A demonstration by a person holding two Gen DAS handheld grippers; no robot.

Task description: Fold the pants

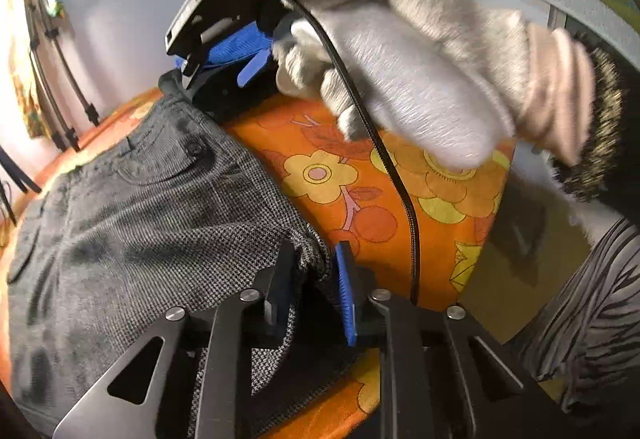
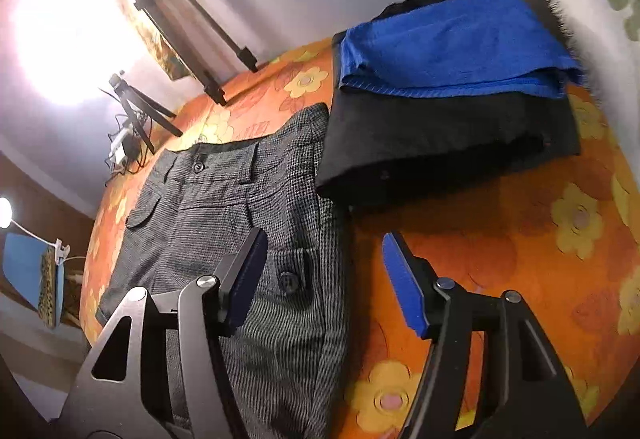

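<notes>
Grey checked pants (image 1: pixel 132 207) lie flat on an orange flowered bedspread (image 1: pixel 360 175). My left gripper (image 1: pixel 314 291) is shut on a bunched edge of the pants. In the right wrist view the pants (image 2: pixel 240 207) show their waistband and buttons. My right gripper (image 2: pixel 324 279) is open and empty, hovering over the pants' right edge. It also shows in the left wrist view (image 1: pixel 224 51), held by a gloved hand (image 1: pixel 400 79) beyond the pants.
A folded stack, a blue cloth (image 2: pixel 452 43) on a black garment (image 2: pixel 440 139), lies on the bedspread (image 2: pixel 520 239) just right of the pants' waistband. Tripod legs (image 2: pixel 192 39) stand at the far edge near a bright light. A cable (image 1: pixel 384 159) hangs from the right gripper.
</notes>
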